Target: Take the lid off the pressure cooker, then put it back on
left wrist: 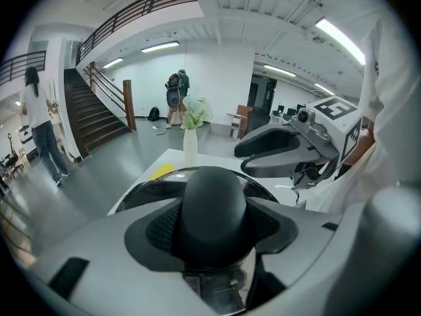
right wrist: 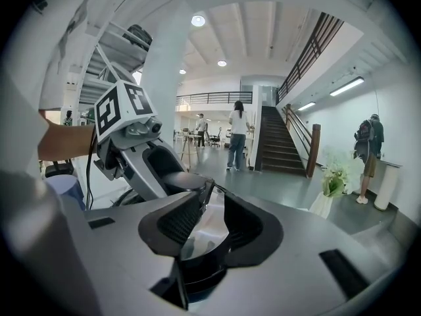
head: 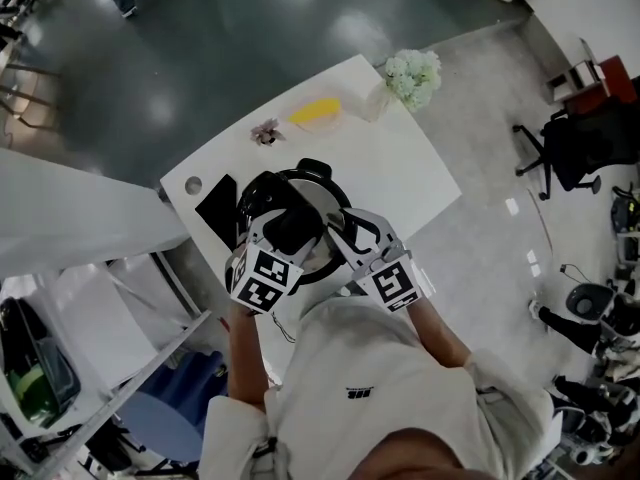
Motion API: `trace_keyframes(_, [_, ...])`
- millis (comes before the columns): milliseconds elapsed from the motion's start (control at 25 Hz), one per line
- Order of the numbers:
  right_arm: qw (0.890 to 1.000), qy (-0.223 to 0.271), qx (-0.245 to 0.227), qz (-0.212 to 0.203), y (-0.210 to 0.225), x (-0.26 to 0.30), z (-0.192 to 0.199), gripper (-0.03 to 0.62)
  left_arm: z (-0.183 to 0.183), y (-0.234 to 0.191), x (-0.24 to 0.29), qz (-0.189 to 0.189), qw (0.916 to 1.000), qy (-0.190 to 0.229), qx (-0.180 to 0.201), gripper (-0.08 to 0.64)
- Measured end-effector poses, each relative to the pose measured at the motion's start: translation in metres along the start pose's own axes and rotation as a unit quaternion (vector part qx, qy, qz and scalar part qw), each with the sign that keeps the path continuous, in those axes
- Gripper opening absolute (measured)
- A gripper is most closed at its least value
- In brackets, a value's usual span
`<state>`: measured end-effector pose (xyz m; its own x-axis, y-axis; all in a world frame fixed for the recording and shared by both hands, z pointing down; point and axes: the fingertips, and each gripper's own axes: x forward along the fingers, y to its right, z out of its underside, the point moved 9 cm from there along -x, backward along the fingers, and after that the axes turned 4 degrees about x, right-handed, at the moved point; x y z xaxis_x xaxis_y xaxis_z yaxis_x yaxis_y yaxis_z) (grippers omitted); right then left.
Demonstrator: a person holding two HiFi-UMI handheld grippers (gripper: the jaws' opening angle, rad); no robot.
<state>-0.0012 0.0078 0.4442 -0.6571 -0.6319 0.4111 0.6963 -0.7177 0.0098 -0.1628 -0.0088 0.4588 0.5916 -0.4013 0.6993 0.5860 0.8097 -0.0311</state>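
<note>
The pressure cooker stands on the white table right in front of me, its shiny steel lid on top. My left gripper comes in from the left and is shut on the lid's black knob, which fills the gap between its pads. My right gripper reaches over the cooker's near right side. Its jaws stand a little apart, with bright lid metal showing through the gap and a dark handle piece held low between them. Each gripper shows in the other's view: the right gripper, the left gripper.
A yellow thing, a small dried flower and a vase of white flowers sit at the table's far edge. A flat black object lies left of the cooker. An office chair stands to the right.
</note>
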Motion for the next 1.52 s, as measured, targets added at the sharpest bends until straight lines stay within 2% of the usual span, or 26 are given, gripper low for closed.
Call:
trace_keyframes(160, [1.000, 0.003, 0.000, 0.004, -0.001, 0.000, -0.001, 0.121, -0.001, 0.001, -0.001, -0.001, 1.0000, 0.001, 0.005, 0.285])
trace_keyframes(320, [1.000, 0.018, -0.023, 0.001, 0.001, 0.001, 0.003, 0.121, -0.002, 0.001, -0.002, -0.001, 1.0000, 0.002, 0.007, 0.285])
trace_keyframes(600, [1.000, 0.011, -0.004, 0.009, 0.000, -0.006, -0.007, 0.121, -0.006, 0.002, -0.009, -0.001, 0.9999, 0.009, 0.006, 0.285])
trace_keyframes(960, [0.999, 0.033, -0.027, 0.012, 0.004, -0.010, -0.008, 0.121, -0.010, 0.002, -0.015, -0.010, 0.9997, 0.024, -0.001, 0.285])
trace_keyframes(1080, [0.999, 0.027, -0.016, 0.018, 0.002, -0.015, -0.014, 0.121, -0.011, 0.002, -0.017, -0.012, 0.9996, 0.026, -0.005, 0.285])
trace_keyframes(1520, [0.999, 0.040, -0.025, 0.015, 0.005, -0.019, -0.024, 0.121, -0.021, 0.002, -0.027, -0.024, 0.9991, 0.036, -0.002, 0.286])
